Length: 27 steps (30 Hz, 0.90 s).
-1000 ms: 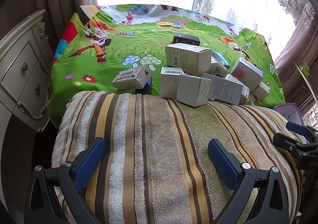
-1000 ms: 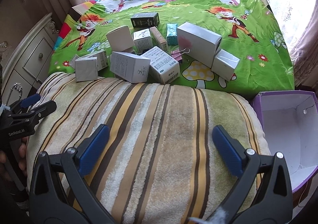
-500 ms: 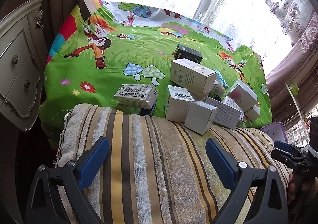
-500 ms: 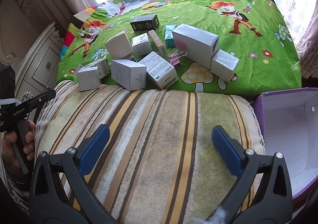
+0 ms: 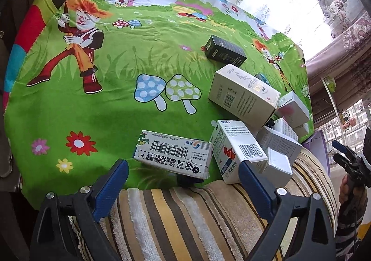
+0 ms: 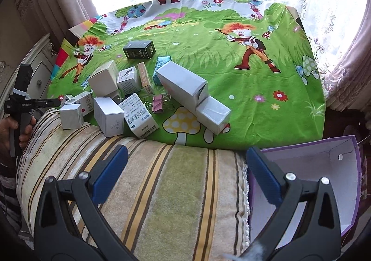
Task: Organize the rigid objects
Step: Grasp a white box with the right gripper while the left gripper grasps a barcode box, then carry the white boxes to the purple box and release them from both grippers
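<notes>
Many small boxes (image 6: 109, 119) are piled on the left part of the green cartoon cloth (image 6: 255, 71), just past the striped cushion (image 6: 162, 179). Both tongs are held wide open with nothing between them: the left gripper (image 5: 183, 183) near a barcode box (image 5: 174, 156), the right gripper (image 6: 186, 169) over the cushion. A purple box (image 6: 324, 168) is seen at the near right.

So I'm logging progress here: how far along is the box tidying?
Barely started. The purple bin looks empty, at least the part in view. Both grippers are open and hold nothing; the left gripper sits just short of the barcode carton. The jumbled boxes and binder clip still lie on the green cloth.
</notes>
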Motion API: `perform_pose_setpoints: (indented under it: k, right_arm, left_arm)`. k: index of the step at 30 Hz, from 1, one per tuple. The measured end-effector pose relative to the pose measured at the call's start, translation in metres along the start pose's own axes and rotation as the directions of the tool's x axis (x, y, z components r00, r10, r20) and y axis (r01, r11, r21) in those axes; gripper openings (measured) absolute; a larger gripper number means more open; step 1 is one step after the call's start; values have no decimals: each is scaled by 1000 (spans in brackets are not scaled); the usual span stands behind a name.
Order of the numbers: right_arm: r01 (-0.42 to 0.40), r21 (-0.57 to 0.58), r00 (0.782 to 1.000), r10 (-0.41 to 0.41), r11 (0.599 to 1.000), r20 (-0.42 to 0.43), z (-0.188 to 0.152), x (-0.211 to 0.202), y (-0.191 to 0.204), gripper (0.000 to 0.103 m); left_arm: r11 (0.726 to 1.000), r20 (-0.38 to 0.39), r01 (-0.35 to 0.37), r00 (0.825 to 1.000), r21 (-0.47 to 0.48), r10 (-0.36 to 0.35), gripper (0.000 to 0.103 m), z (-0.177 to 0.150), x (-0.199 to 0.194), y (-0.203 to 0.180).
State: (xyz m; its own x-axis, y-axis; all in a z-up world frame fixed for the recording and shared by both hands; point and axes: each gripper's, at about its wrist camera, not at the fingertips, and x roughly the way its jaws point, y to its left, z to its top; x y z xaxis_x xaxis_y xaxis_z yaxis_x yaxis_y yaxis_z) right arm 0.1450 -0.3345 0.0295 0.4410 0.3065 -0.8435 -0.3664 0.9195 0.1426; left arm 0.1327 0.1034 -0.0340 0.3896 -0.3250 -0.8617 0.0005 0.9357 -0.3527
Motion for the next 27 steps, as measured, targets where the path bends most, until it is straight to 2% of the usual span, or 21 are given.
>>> perform_pose_setpoints:
  k: [7, 10, 11, 15, 18, 20, 21, 24, 25, 26, 27]
  right_arm:
    - [26, -144, 998, -32, 989, -46, 19, 37, -8, 103]
    - [18, -214, 997, -35, 977, -72, 23, 57, -6, 103]
    - [14, -235, 996, -34, 972, -81, 24, 63, -6, 103]
    - [1, -315, 993, -37, 949, -110, 29, 86, -3, 101]
    - [-8, -337, 990, -39, 941, -134, 34, 98, -5, 91]
    - [-30, -328, 988, -22, 944, -155, 36, 105, -8, 78]
    - [-38, -322, 986, -16, 946, -164, 37, 108, -9, 75]
    - [-54, -316, 983, -6, 947, -186, 36, 113, -9, 56]
    - [-64, -314, 980, 1, 947, -197, 34, 114, -8, 42]
    - [-69, -312, 978, 3, 948, -210, 32, 116, -8, 38]
    - [-67, -308, 978, 1, 949, -210, 31, 116, -8, 38]
  left_arm:
    - [999, -55, 19, 998, 29, -18, 96, 14, 19, 3]
    - [999, -65, 21, 998, 30, -19, 86, 17, 23, 6]
    - [999, -70, 23, 997, 34, -21, 78, 17, 25, 5]
    - [998, -65, 22, 998, 53, -19, 75, 16, 25, 2]
    - [998, -49, 25, 999, 55, -22, 71, 16, 22, 1]
    - [998, -40, 28, 999, 52, -26, 68, 15, 20, 2]
    - [998, -37, 29, 999, 51, -27, 68, 15, 20, 1]
    - [998, -31, 29, 999, 48, -28, 67, 13, 18, 2]
    - [999, -30, 31, 999, 44, -29, 67, 13, 18, 2]
    - [999, -28, 33, 999, 37, -32, 67, 13, 17, 3]
    - [999, -23, 36, 999, 25, -36, 65, 13, 16, 4]
